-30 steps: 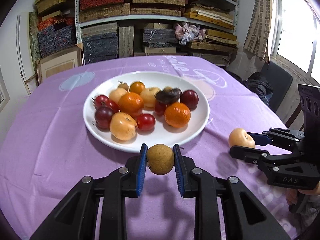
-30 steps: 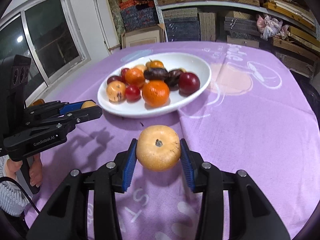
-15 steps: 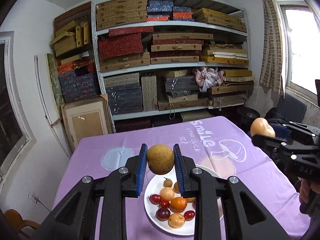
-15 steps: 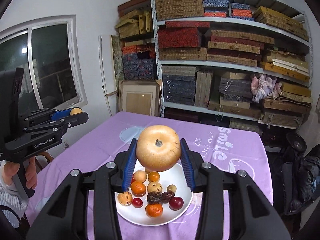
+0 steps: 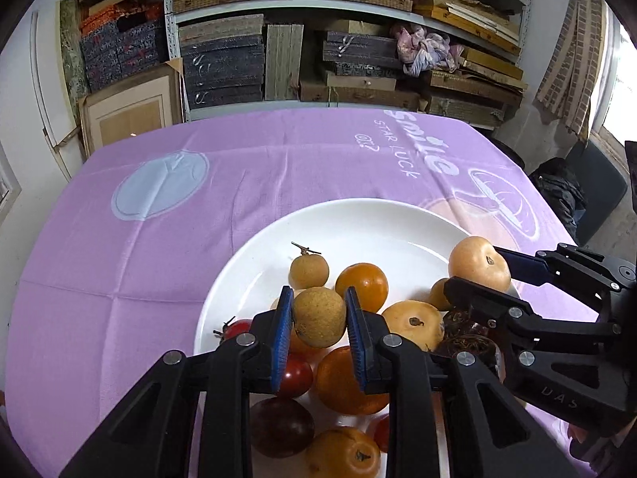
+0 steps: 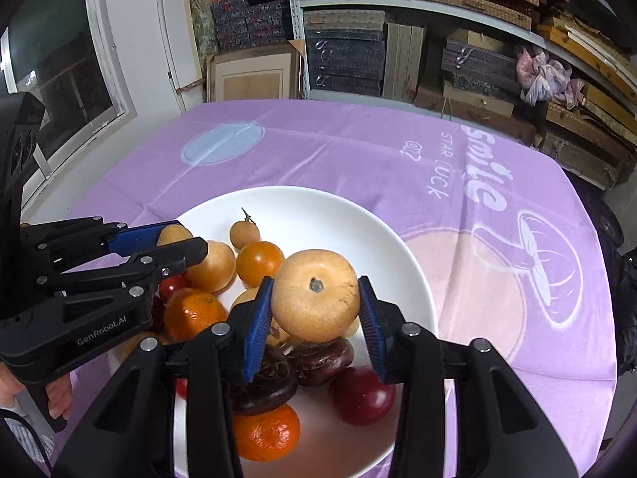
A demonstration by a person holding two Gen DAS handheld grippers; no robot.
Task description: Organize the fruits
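Fruit is clamped in both grippers, and both are poised over the white plate (image 5: pixel 254 271), so what matters is what lies straight below each load. Left gripper (image 5: pixel 319 332) has its blue pads closed on a small rough tan fruit (image 5: pixel 318 316), w/ a red fruit (image 5: pixel 292 374) and a big orange (image 5: pixel 346 382) directly under the fingers, so no bare plate beneath it as far as I can tell. Right gripper (image 6: pixel 315 320) is closed on a pale round pear-like fruit (image 6: pixel 316 294), stem end facing the cam, and it sits above dark wrinkled fruits (image 6: pixel 318 354) w/ a dark red plum (image 6: pixel 360 396) just to its right. Both loads are round, so no long axis to line up. Bare white plate lies ahead of both, past a stemmed tan fruit (image 5: pixel 308 271) and a small orange (image 5: pixel 362 285), toward the far rim. Each gripper points forward and slightly down, the two angled in toward each other, right one beside the left and close. My read: releasing here stacks fruit on fruit and it'll prob roll; the free spot is fwd. Beyond the plate, purple tablecloth (image 5: pixel 239 167), then shelves of boxes (image 5: pixel 223 63).
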